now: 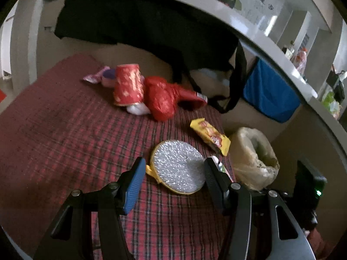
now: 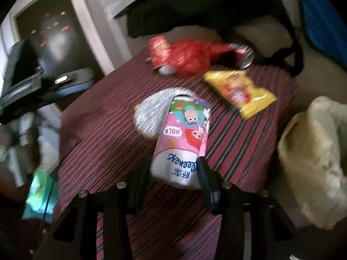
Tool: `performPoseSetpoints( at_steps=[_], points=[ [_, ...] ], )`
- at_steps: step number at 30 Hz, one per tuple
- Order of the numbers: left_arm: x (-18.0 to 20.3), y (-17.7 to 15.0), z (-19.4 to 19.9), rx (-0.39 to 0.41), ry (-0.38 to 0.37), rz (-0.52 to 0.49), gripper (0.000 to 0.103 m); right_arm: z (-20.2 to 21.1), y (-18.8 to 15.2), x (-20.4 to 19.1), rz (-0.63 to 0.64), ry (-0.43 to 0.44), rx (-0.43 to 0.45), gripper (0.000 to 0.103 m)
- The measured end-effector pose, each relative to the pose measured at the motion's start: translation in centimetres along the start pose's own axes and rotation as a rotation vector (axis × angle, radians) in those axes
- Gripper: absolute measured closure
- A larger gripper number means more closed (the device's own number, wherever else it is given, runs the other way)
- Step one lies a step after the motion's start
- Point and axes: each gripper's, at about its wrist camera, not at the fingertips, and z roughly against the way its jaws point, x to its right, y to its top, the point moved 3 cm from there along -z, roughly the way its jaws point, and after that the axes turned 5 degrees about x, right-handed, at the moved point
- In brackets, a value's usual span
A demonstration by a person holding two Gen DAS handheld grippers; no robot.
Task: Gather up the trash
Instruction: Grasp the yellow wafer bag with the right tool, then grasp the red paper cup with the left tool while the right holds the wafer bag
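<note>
A pink tissue pack (image 2: 181, 143) is clamped between the two fingers of the right tool (image 2: 173, 173) and is held above the plaid-covered tabletop (image 2: 108, 130). The left tool (image 1: 174, 173) is spread wide with nothing between its fingers, poised just over a round silver foil lid (image 1: 179, 166) with a yellow rim that lies flat on the cloth. To the right of the tabletop, a bin lined with a pale plastic bag (image 1: 253, 158) is seen; some dull greenish matter is visible inside it, though what it is cannot be told. A yellow snack wrapper (image 1: 210, 136) lies between the foil lid and the farther litter, near the tabletop's right edge. Beyond it, a red paper cup (image 1: 128, 84) is found mouth-down and tilted, touching a crumpled red wrapper (image 1: 161, 97), with a white scrap (image 1: 137, 109) tucked under them and a pink wrapper (image 1: 95, 77) behind. A black bag (image 1: 141, 21) and a blue bag (image 1: 269, 95) rest farthest back.
</note>
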Motion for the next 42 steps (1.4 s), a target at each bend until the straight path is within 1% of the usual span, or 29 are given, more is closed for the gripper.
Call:
performPoseSetpoints(
  at_steps=[1, 2, 3, 4, 5, 6, 7, 9, 11, 13, 14, 16, 20, 22, 23, 24, 25, 26, 27, 28, 31, 33, 36, 39, 42],
  points=[
    [0.2, -0.1, -0.3, 0.001, -0.002, -0.001, 0.047, 0.3, 0.0, -0.1, 0.012, -0.001, 0.012, 0.054],
    [0.4, -0.1, -0.5, 0.006, -0.004, -0.003, 0.047, 1.0, 0.2, -0.2, 0.032, 0.001, 0.043, 0.053],
    [0.5, -0.1, -0.6, 0.012, -0.004, -0.003, 0.047, 1.4, 0.5, -0.2, 0.044, -0.004, 0.069, 0.050],
    [0.5, 0.0, -0.6, 0.023, -0.002, -0.002, 0.047, 2.1, 1.1, -0.1, 0.055, -0.019, 0.112, 0.043],
    [0.4, 0.2, -0.6, 0.032, -0.001, 0.000, 0.047, 2.6, 1.6, 0.2, 0.060, -0.035, 0.144, 0.039],
    [0.4, 0.4, -0.6, 0.045, 0.000, 0.001, 0.047, 3.0, 2.4, 0.7, 0.067, -0.062, 0.181, 0.031],
    [0.4, 0.7, -0.7, 0.057, -0.002, 0.000, 0.047, 3.1, 3.2, 1.2, 0.076, -0.091, 0.205, 0.026],
    [0.3, 1.3, -1.0, 0.075, -0.002, -0.004, 0.047, 2.2, 5.0, 2.7, 0.110, -0.181, 0.227, 0.026],
    [0.3, 1.8, -1.5, 0.091, -0.004, -0.002, 0.047, 0.5, 6.5, 4.1, 0.135, -0.240, 0.212, 0.026],
    [0.1, 2.1, -1.8, 0.112, -0.003, 0.002, 0.047, -1.7, 8.0, 5.9, 0.141, -0.273, 0.185, 0.026],
    [0.0, 2.3, -2.0, 0.120, -0.003, 0.003, 0.047, -2.5, 8.4, 6.6, 0.135, -0.277, 0.172, 0.026],
    [-0.3, 2.4, -2.5, 0.120, -0.008, 0.015, 0.047, -4.2, 9.1, 8.2, 0.109, -0.272, 0.139, 0.026],
    [-0.4, 2.0, -4.1, 0.067, -0.040, 0.035, 0.047, -8.1, 9.9, 10.9, 0.025, -0.199, 0.051, 0.026],
    [-0.2, 1.8, -4.6, 0.054, -0.039, 0.021, 0.047, -9.4, 9.7, 11.5, 0.010, -0.198, 0.020, 0.027],
    [-0.2, 1.9, -4.9, 0.048, -0.037, 0.015, 0.047, -9.4, 9.7, 11.4, 0.034, -0.220, 0.038, 0.028],
    [-0.2, 2.0, -5.1, 0.046, -0.037, 0.014, 0.047, -9.5, 9.7, 11.3, 0.051, -0.244, 0.032, 0.033],
    [-0.2, 2.3, -5.4, 0.047, -0.035, 0.015, 0.047, -9.5, 9.6, 11.2, 0.065, -0.269, 0.027, 0.041],
    [-0.3, 2.5, -5.7, 0.050, -0.028, 0.018, 0.047, -9.4, 9.6, 11.1, 0.073, -0.275, 0.030, 0.049],
    [-0.6, 2.9, -6.0, 0.058, -0.014, 0.023, 0.047, -9.1, 9.4, 10.8, 0.076, -0.271, 0.031, 0.075],
    [-0.9, 3.4, -6.2, 0.072, 0.006, 0.035, 0.047, -8.7, 9.3, 10.7, 0.067, -0.268, 0.030, 0.092],
    [-2.4, 4.9, -6.2, 0.132, 0.065, 0.081, 0.047, -7.0, 8.8, 10.0, 0.030, -0.235, 0.065, 0.092],
    [-3.9, 6.4, -6.3, 0.169, 0.124, 0.119, 0.045, -5.9, 8.5, 9.2, 0.026, -0.209, 0.084, 0.092],
    [-5.8, 8.4, -6.4, 0.202, 0.191, 0.136, 0.042, -4.8, 8.1, 8.3, 0.020, -0.172, 0.101, 0.092],
    [-7.2, 9.8, -7.7, 0.194, 0.229, 0.129, 0.042, -4.4, 7.9, 7.7, 0.029, -0.166, 0.114, 0.092],
    [-8.2, 10.7, -10.2, 0.160, 0.224, 0.150, 0.042, -5.0, 8.0, 7.3, 0.015, -0.155, 0.109, 0.092]
  ],
)
